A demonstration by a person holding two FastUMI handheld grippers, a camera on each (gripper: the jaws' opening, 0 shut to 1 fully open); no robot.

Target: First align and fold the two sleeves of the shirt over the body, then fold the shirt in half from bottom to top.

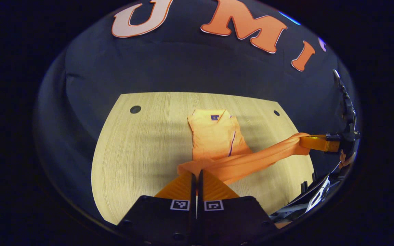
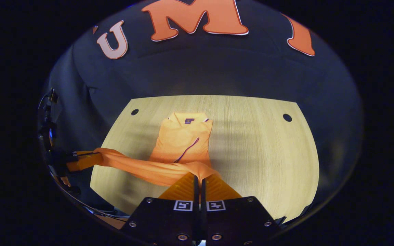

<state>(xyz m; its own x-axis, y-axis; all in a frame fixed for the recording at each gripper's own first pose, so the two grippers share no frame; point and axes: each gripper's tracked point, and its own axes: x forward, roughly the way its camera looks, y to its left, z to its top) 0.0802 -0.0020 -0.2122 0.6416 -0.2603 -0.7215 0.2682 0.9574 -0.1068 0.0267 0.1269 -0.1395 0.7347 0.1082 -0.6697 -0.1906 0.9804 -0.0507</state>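
The shirt (image 2: 183, 140) lies collar-end away on the desk (image 2: 258, 153), sleeves already folded over the body; its bottom hem is lifted and stretched between both tongs. Left tongs (image 1: 197, 176) and right tongs (image 2: 199, 180) are each clamped on a hem corner. Carry both corners toward the collar at equal height (keep the hem taut), then lay it down flush with the shoulders

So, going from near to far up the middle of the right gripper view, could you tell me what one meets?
Right tool → lifted shirt hem → flat shirt body → collar → bare table.
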